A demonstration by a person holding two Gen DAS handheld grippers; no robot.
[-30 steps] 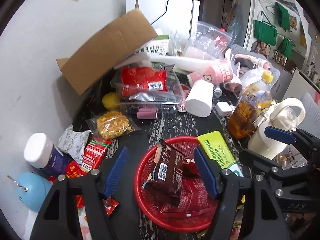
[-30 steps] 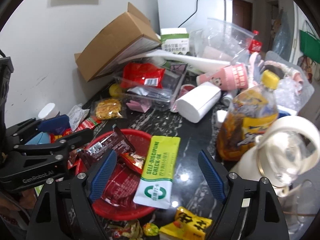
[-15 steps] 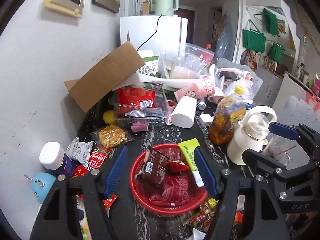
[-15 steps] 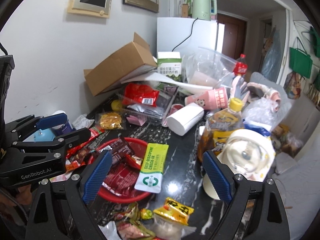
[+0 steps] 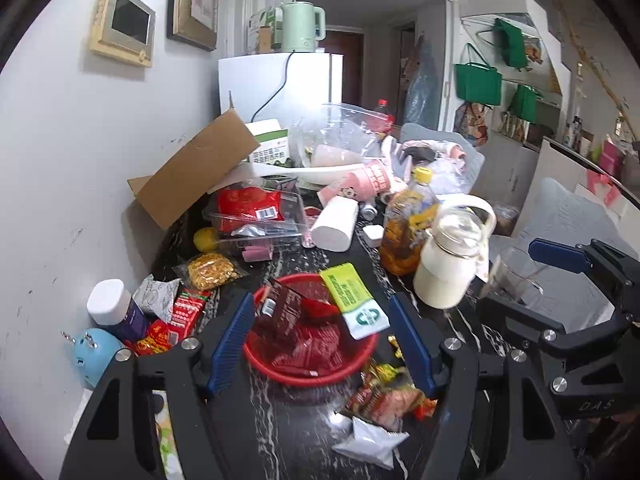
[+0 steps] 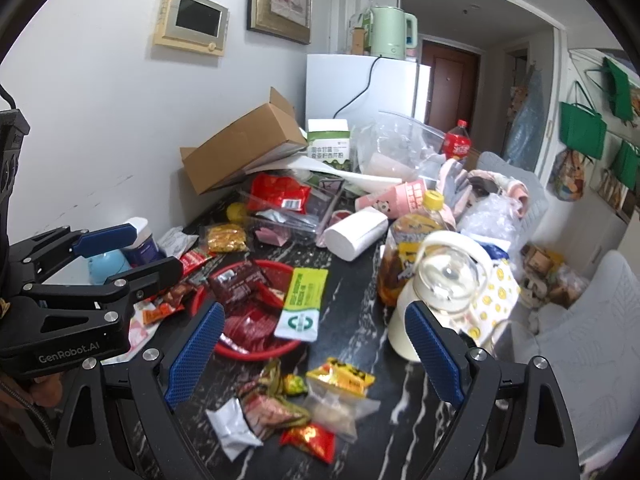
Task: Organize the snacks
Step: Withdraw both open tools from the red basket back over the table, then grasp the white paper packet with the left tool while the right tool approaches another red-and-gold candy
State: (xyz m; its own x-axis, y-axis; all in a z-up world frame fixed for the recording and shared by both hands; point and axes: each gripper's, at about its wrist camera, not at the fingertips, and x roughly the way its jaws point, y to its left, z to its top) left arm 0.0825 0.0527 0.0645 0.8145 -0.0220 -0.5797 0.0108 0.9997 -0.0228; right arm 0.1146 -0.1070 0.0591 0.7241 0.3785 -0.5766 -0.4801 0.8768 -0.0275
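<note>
The left gripper is hanging above the dark table with its blue fingers spread wide and nothing between them. The right gripper is also standing wide open and is holding nothing; it is showing at the right edge of the left view, and the left gripper is showing at the left edge of the right view.

A red basket is sitting on the table, in line with the gap of the left gripper. Dark brown snack packets and red wrappers are lying inside it. A green packet is leaning over the basket's right rim, partly inside and partly out.

Near the front of the table, loose snacks are lying in a small heap: a white pouch, a yellow packet and a red one. Left of the basket, a bag of yellow snacks and red sachets are lying beside a white-capped jar.

Right of the basket, a cream jug is standing just beside a tea bottle. Behind, a cardboard box is leaning against the wall.
</note>
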